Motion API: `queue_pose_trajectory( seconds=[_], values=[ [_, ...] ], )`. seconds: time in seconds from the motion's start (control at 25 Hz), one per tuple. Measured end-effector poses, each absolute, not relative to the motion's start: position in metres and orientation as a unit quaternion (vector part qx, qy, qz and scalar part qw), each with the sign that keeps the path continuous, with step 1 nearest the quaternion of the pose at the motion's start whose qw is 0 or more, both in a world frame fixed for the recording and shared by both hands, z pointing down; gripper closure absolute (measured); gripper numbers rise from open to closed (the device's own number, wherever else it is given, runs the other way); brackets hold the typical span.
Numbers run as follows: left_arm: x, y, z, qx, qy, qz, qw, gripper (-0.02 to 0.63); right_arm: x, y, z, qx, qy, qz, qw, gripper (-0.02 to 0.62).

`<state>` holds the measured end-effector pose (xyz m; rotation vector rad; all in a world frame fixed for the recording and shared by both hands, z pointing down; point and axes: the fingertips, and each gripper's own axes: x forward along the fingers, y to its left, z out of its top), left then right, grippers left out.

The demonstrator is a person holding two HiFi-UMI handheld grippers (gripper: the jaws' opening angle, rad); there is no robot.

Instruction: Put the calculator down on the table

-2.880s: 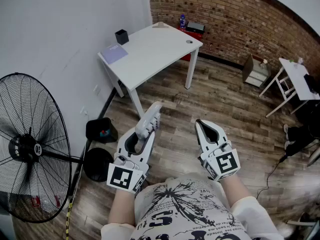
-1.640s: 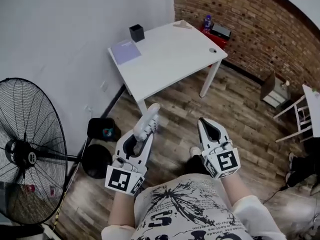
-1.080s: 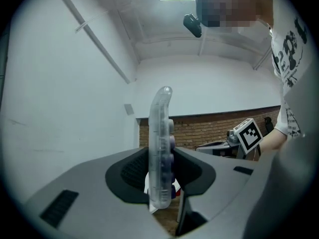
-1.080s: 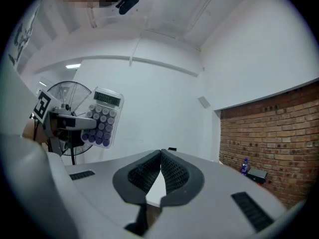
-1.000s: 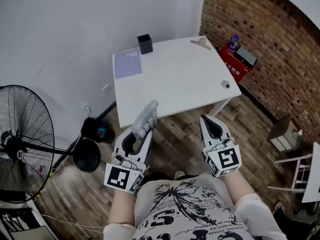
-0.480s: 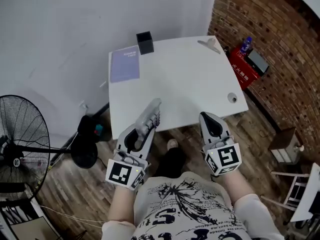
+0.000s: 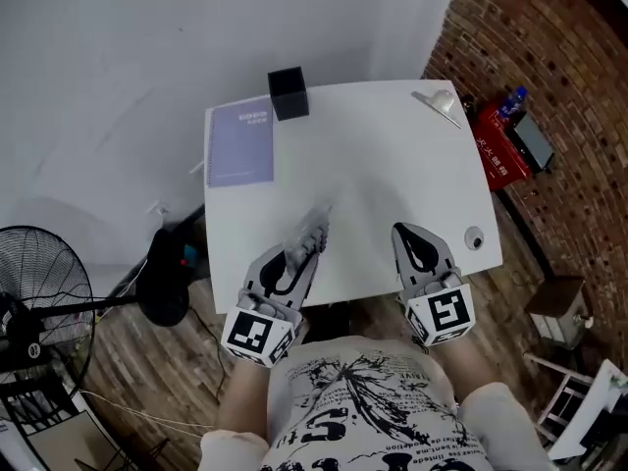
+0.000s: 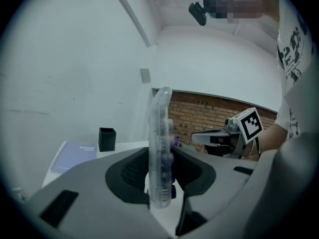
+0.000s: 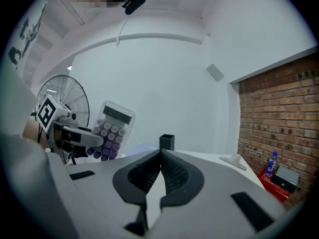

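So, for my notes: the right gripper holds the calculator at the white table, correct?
Not quite: the left gripper holds the calculator at the white table, as the left gripper view shows. The right gripper is shut and empty.

Clear calculator — purple keys, white table

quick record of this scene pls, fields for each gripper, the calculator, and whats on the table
left gripper: shut on the calculator, over the table's near edge
right gripper: shut, nothing between its jaws, beside the left one
calculator: clear case, purple keys, held on edge above the table, not yet set down
table: white, against the wall
on table: lilac notebook and black pen holder at the far left corner
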<state>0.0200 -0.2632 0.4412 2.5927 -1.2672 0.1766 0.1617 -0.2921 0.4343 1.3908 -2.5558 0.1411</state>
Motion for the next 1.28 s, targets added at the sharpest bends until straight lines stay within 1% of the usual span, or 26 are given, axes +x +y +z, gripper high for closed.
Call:
queue_pose_trajectory(
  seconds=[0.16, 0.4, 0.72, 1.12, 1.2, 1.28],
  values=[
    [0.030, -0.295, 0.473, 0.885, -0.429, 0.077, 0.162, 0.469, 0.169, -0.329, 0.459, 0.469, -0.871, 0.070, 0.127, 0.581],
    [0.057, -0.320, 0.534, 0.872, -0.408, 0.090, 0.254, 0.469, 0.182, -0.364, 0.491, 0.455, -0.873, 0.103, 0.145, 0.581],
    [0.091, -0.350, 0.584, 0.851, -0.404, 0.121, 0.314, 0.469, 0.198, -0.398, 0.520, 0.424, -0.882, 0.124, 0.163, 0.581],
    [0.106, -0.375, 0.614, 0.814, -0.395, 0.120, 0.409, 0.466, 0.206, -0.419, 0.543, 0.412, -0.882, 0.142, 0.180, 0.581],
    [0.103, -0.382, 0.619, 0.794, -0.403, 0.111, 0.441, 0.462, 0.207, -0.422, 0.544, 0.411, -0.882, 0.143, 0.181, 0.580],
    [0.097, -0.389, 0.625, 0.776, -0.421, 0.110, 0.456, 0.448, 0.207, -0.425, 0.544, 0.411, -0.882, 0.144, 0.182, 0.580]
  ],
)
